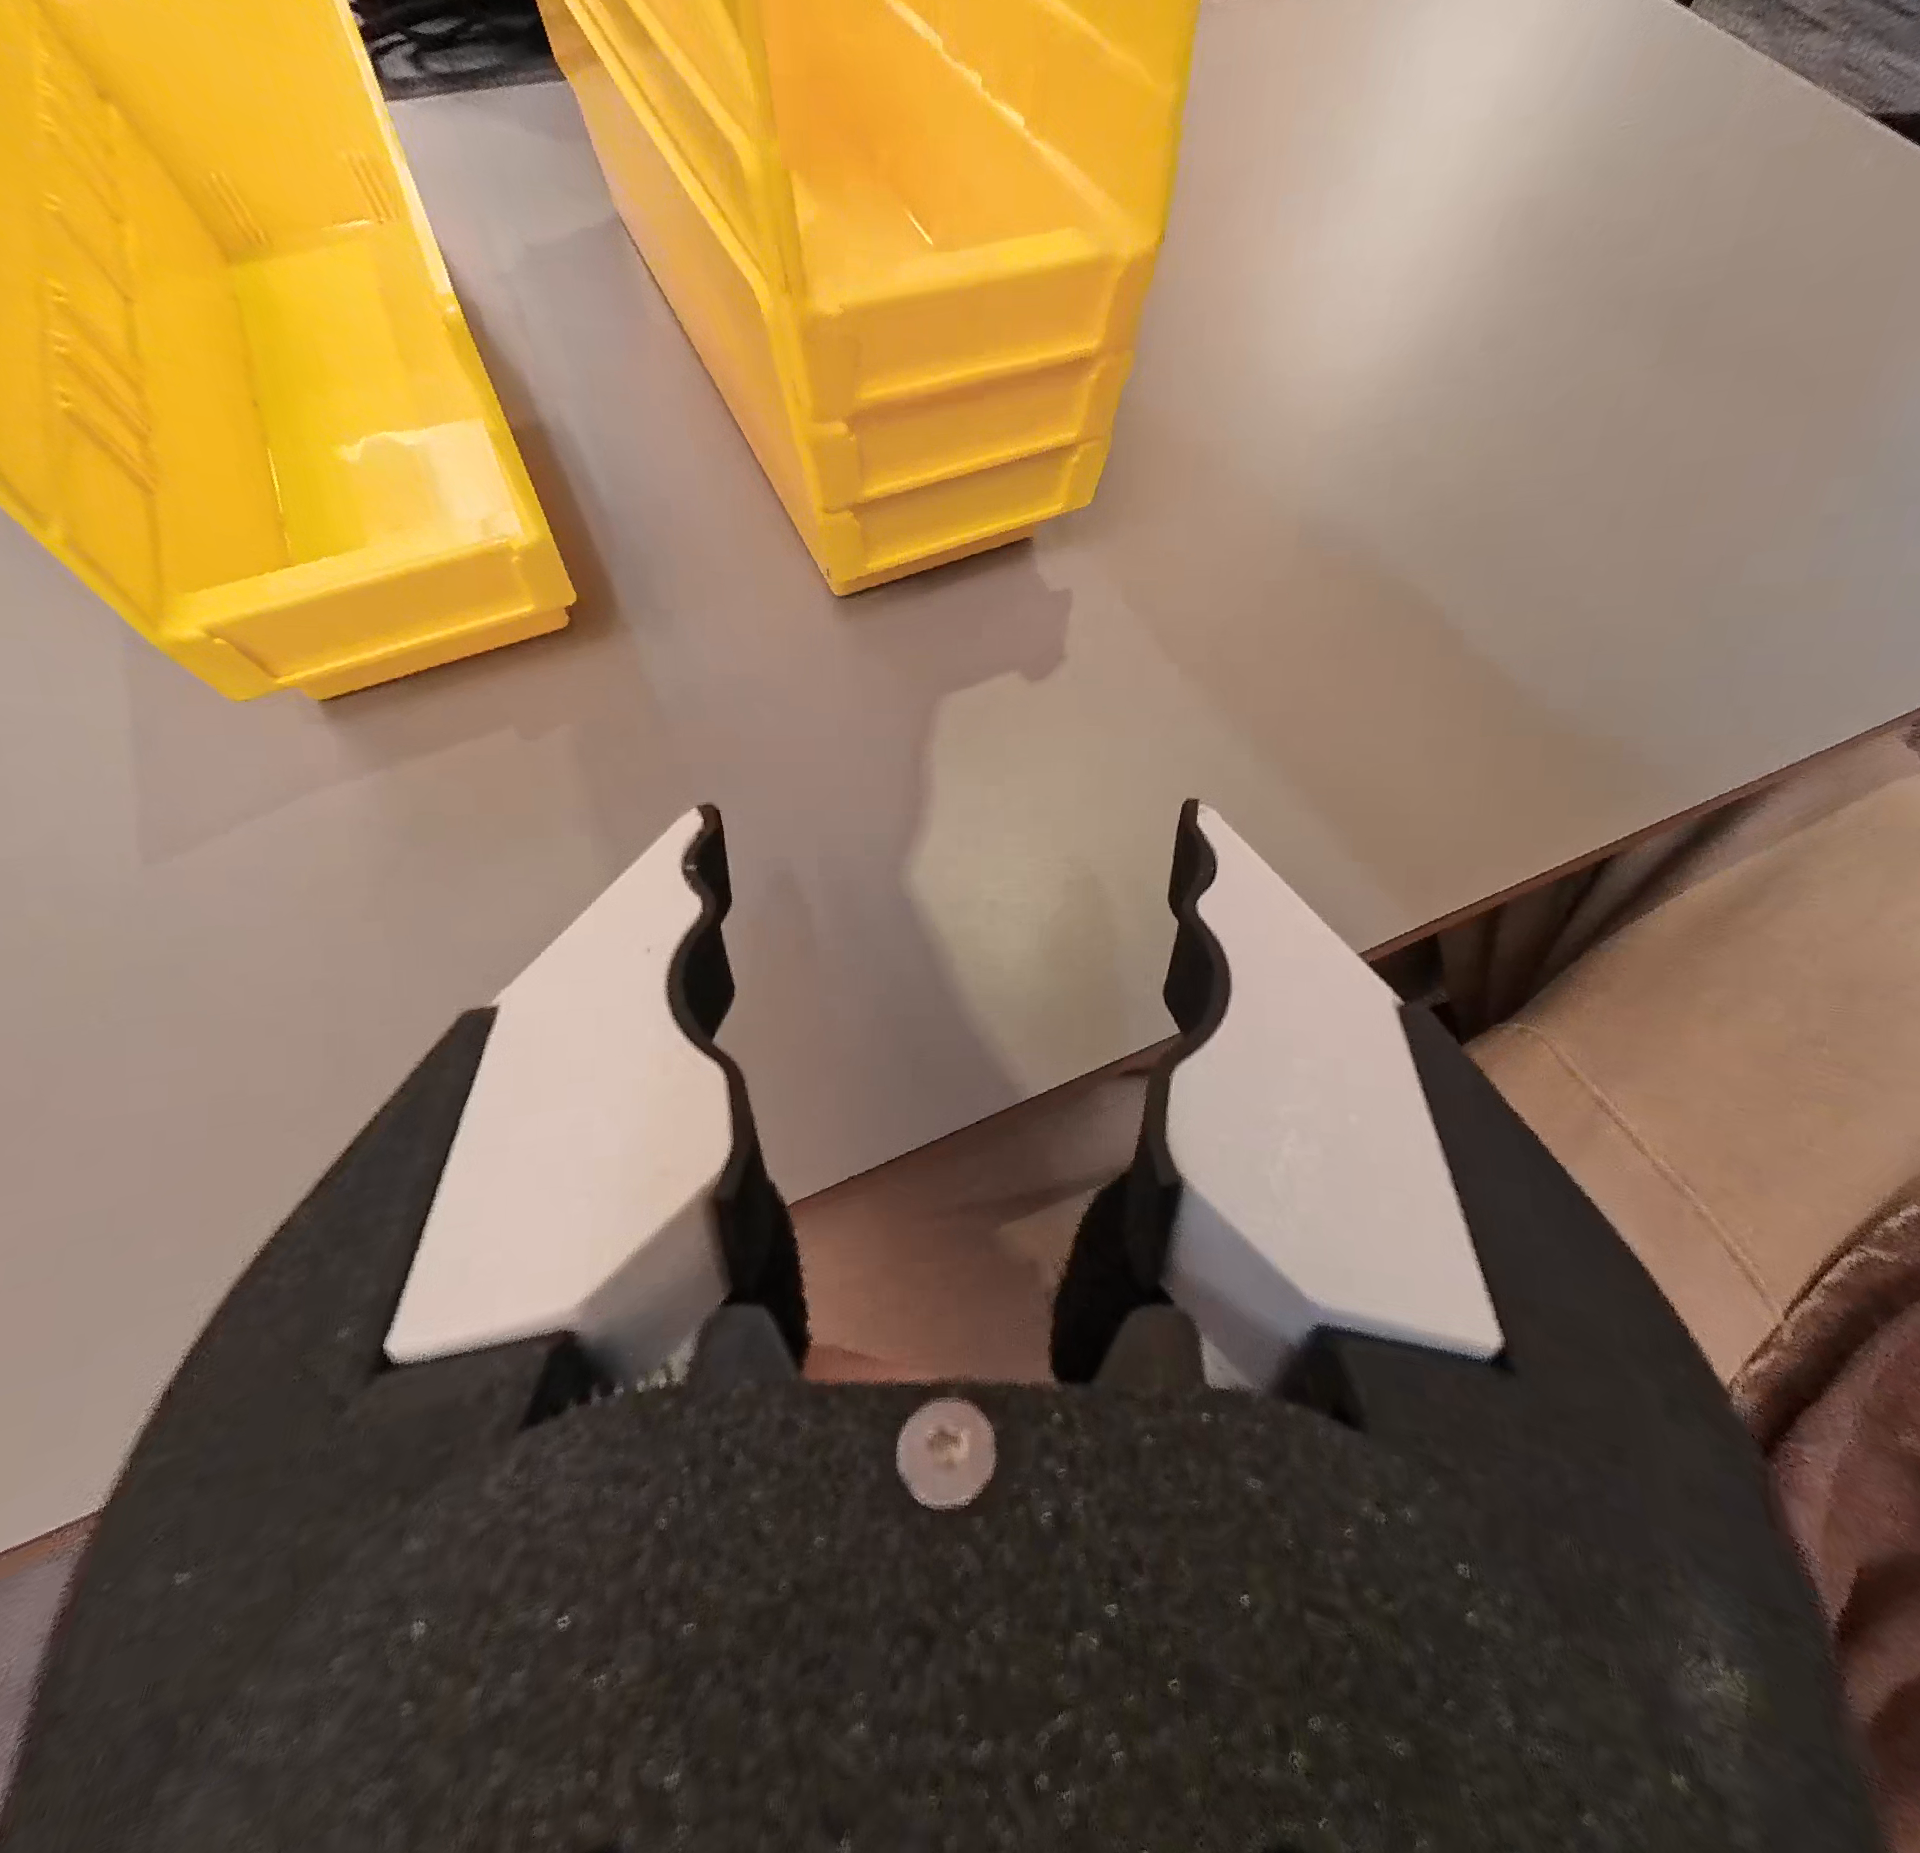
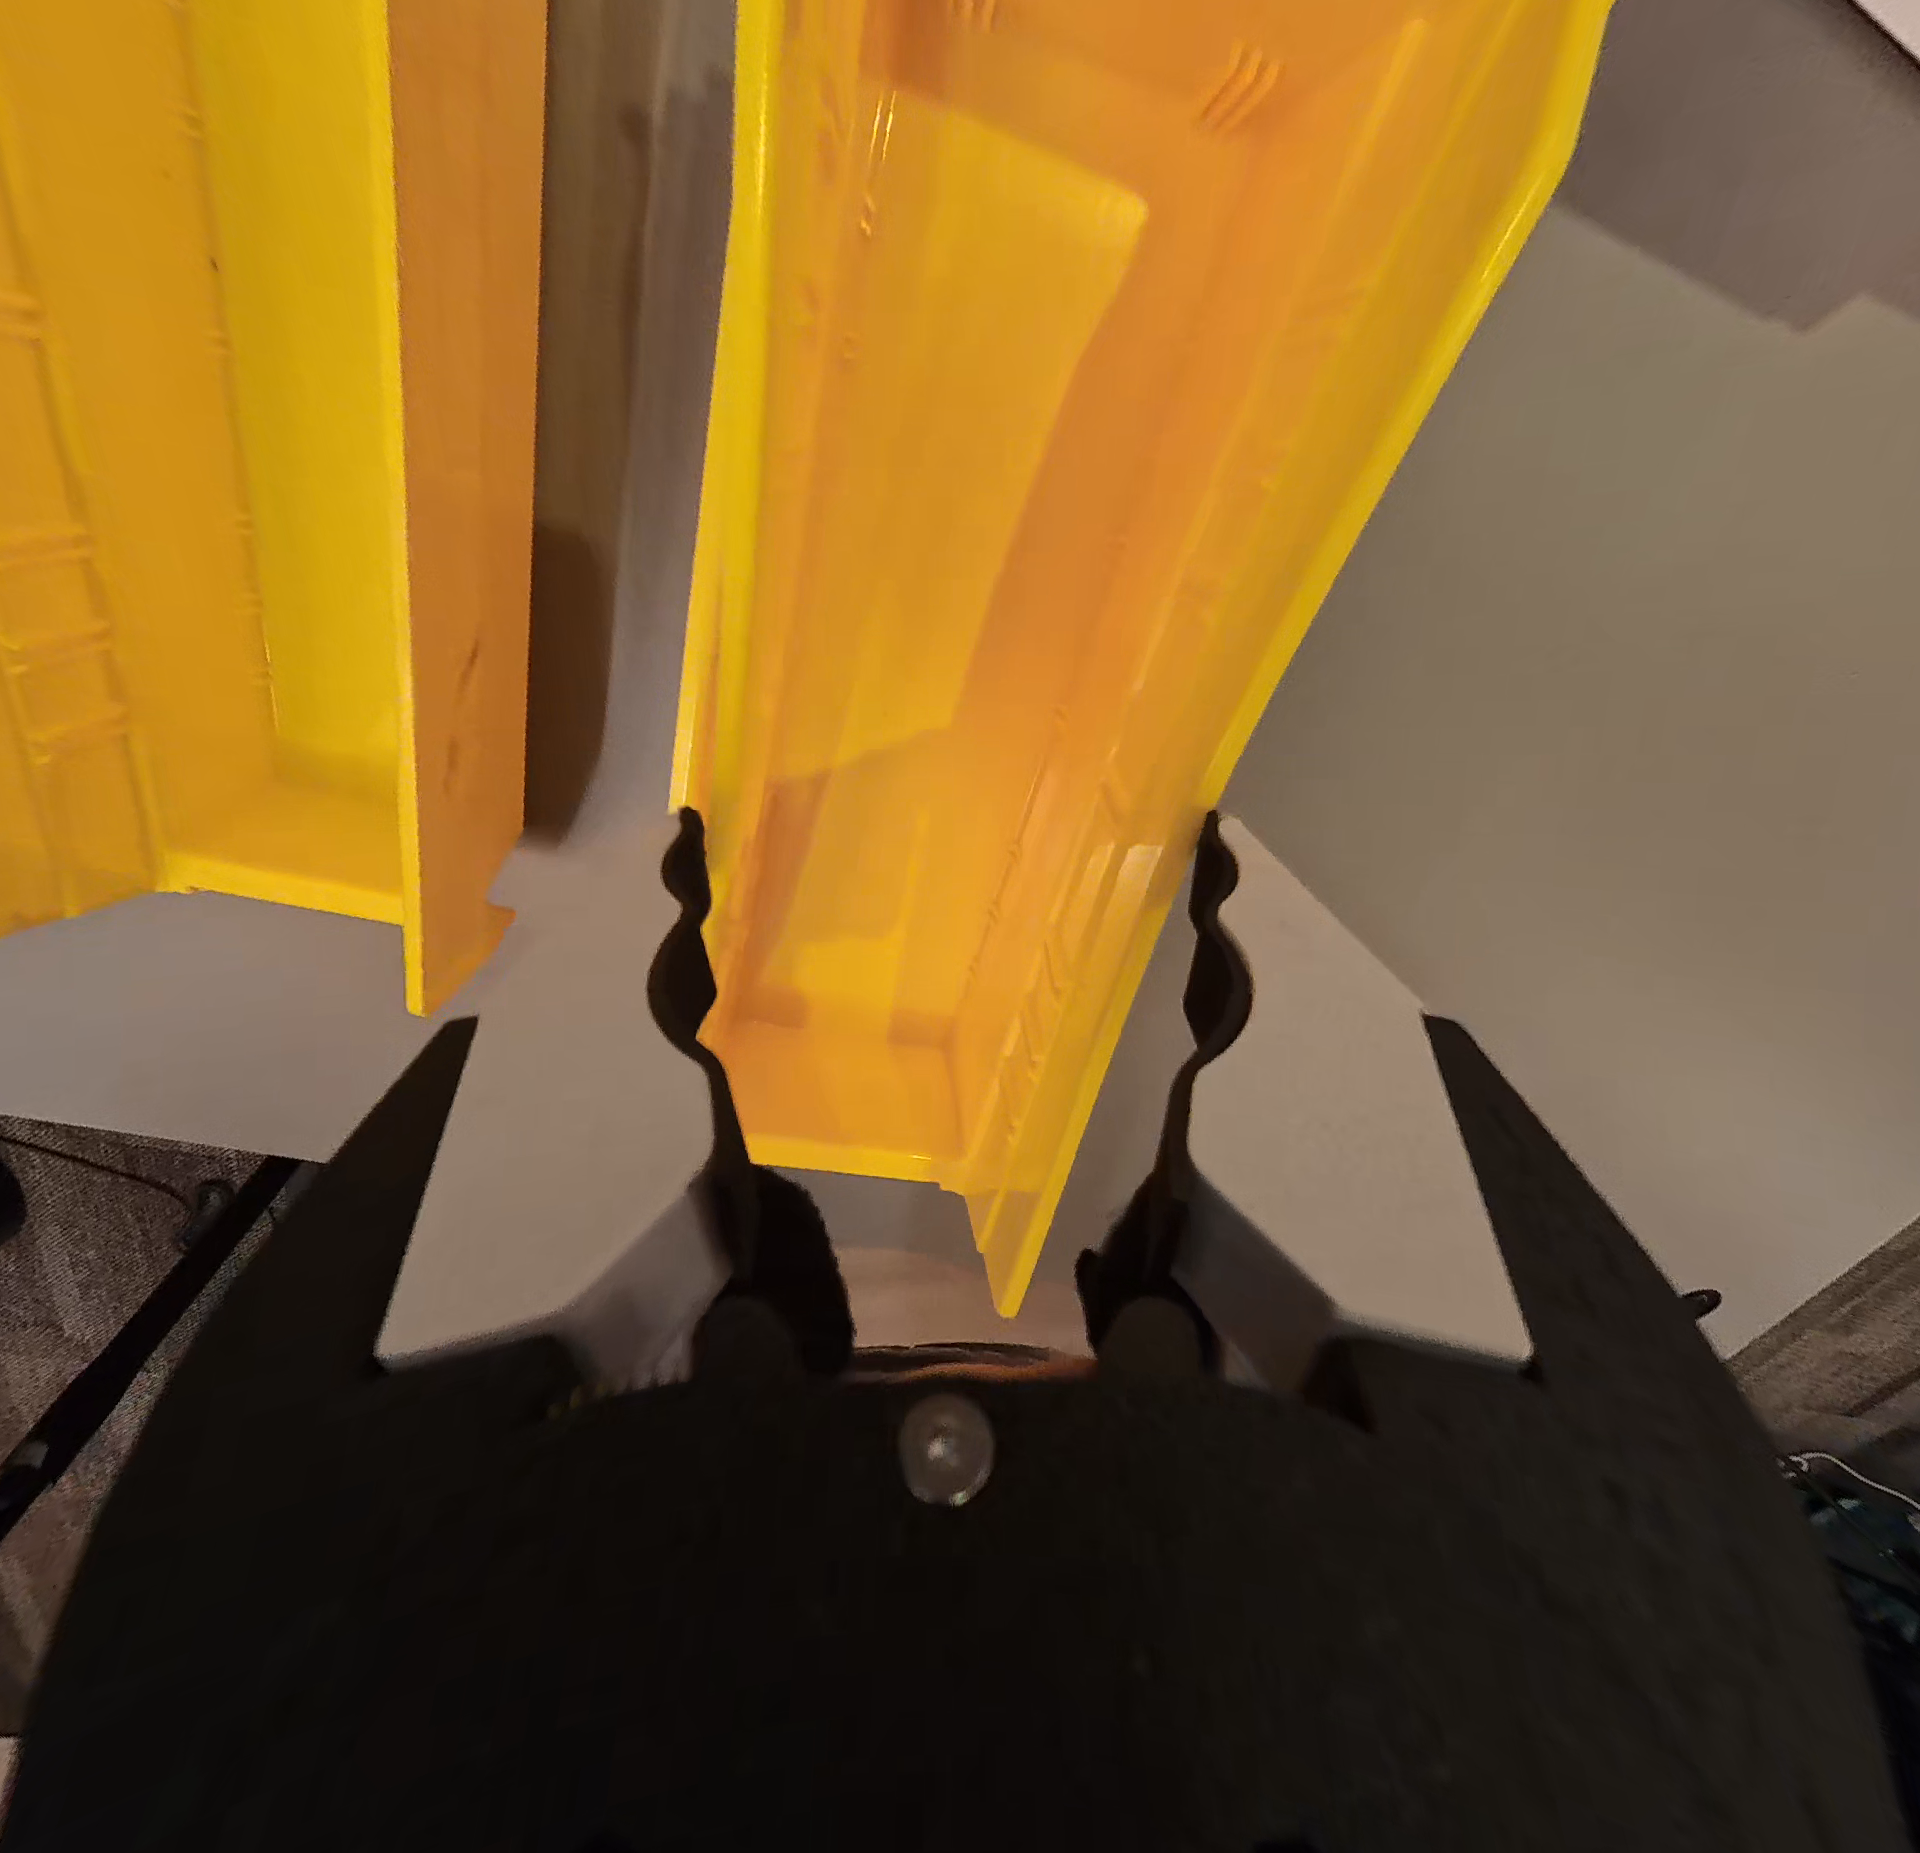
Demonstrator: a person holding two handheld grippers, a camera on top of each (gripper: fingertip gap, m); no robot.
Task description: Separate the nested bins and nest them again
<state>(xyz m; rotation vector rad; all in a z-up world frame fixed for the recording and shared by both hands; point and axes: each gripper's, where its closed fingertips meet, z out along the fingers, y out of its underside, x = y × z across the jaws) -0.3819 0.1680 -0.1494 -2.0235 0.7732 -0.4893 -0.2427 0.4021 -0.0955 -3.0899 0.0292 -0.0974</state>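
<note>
Two groups of yellow bins sit in the upper part of our left wrist view: a lone bin (image 1: 312, 432) at upper left, and a nested stack (image 1: 935, 349) just right of it on the grey table (image 1: 1455, 453). Our left gripper (image 1: 945, 816) hangs open and empty lower down. In the right wrist view, our right gripper (image 2: 940, 827) is open, straddling the stack's end. We judge separation under way; next we must close on the top bin's rim and lift

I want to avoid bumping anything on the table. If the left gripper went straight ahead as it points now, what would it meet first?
Probably the bare grey table. The open left gripper aims down at it, short of the stack of yellow bins; depth is unclear.
</note>
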